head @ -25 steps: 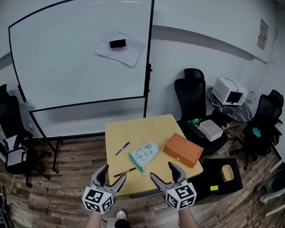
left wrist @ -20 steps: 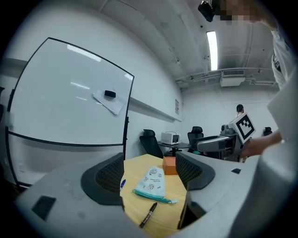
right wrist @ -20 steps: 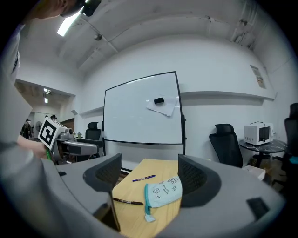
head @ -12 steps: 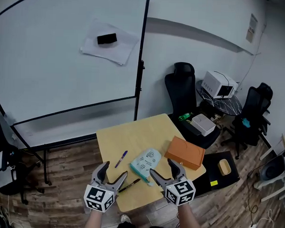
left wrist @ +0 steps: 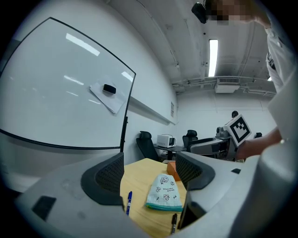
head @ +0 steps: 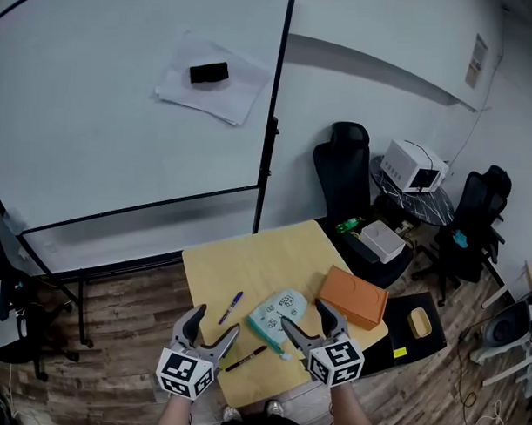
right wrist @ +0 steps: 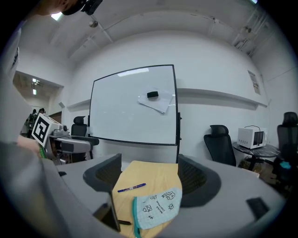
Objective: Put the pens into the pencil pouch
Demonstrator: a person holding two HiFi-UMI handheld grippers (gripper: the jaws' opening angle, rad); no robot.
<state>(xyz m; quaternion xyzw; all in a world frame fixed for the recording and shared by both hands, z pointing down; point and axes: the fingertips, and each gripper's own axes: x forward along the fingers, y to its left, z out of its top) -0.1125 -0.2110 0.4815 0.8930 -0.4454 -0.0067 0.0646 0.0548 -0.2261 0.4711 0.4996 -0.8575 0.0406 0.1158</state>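
A pale mint pencil pouch [head: 275,309] with small prints lies on the wooden table [head: 247,259], its teal zipper edge toward me. A blue pen [head: 230,307] rests to its left and a black pen [head: 246,358] lies near the front edge. My left gripper [head: 208,330] hovers open above the front left of the table. My right gripper [head: 304,321] hovers open just right of the pouch. In the left gripper view the pouch [left wrist: 163,193], the blue pen [left wrist: 128,203] and the black pen [left wrist: 173,222] show between the jaws. The right gripper view holds the pouch [right wrist: 155,207] and blue pen [right wrist: 131,188].
An orange box [head: 354,297] lies on the table's right part. A whiteboard [head: 122,106] on a stand rises behind the table, with an eraser [head: 208,72] on it. Black office chairs [head: 348,171] and a round side table with a white appliance [head: 410,166] stand to the right.
The head view has shifted a little, so the table and its objects sit slightly further right and lower. Both grippers stay open above the front edge; nothing on the table has moved.
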